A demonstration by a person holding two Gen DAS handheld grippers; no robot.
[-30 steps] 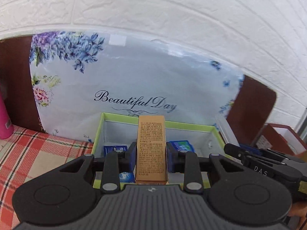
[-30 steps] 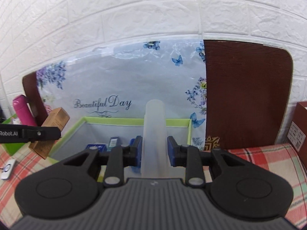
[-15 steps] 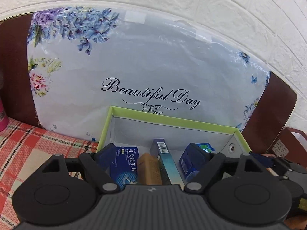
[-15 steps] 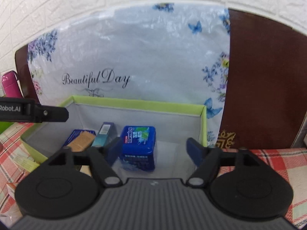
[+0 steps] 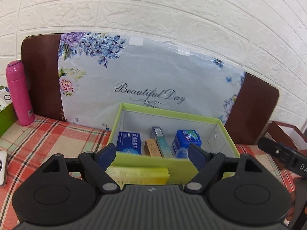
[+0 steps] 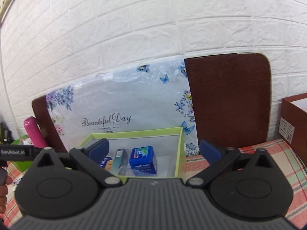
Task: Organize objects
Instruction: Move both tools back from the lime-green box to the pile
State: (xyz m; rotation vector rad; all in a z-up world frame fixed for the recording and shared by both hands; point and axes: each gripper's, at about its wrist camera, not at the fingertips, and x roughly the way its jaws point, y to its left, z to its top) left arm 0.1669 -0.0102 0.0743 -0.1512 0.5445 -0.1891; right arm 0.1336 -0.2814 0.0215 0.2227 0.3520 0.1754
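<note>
Left wrist view: the left gripper [image 5: 152,152] has its jaws spread with nothing between the pads. Beyond and between the jaws sits the green box [image 5: 172,113] on the plaid cloth [image 5: 48,134]. Inside it lie a blue carton [image 5: 129,142] nearest the left jaw, a gold box [image 5: 151,149] and a teal box [image 5: 163,146] about midway, and a blue tin [image 5: 186,140] nearest the right jaw. A yellow box [image 5: 138,174] lies outside, against the box's near wall, just under the jaws. The pink bottle [image 5: 19,92] stands well out past the left jaw.

From the right wrist, the right gripper [image 6: 153,151] is opening wider, and its pads hold nothing. Between its jaws, in the box, a clear bottle [image 6: 122,170] seems to lie in front of the tin; it is faint and hard to read.

Risks, as I judge them: the yellow box sits so close to the wall that a jaw reaching for it could catch the rim and shove or tip the box, spilling what is packed. The spread left jaws straddle the near wall, so a drop straight down would strike it. The other gripper's tip shows just beyond the right jaw in the left wrist view; the two tools are near enough to collide if both go for the box together. The clear bottle could roll under anything dropped on it.
</note>
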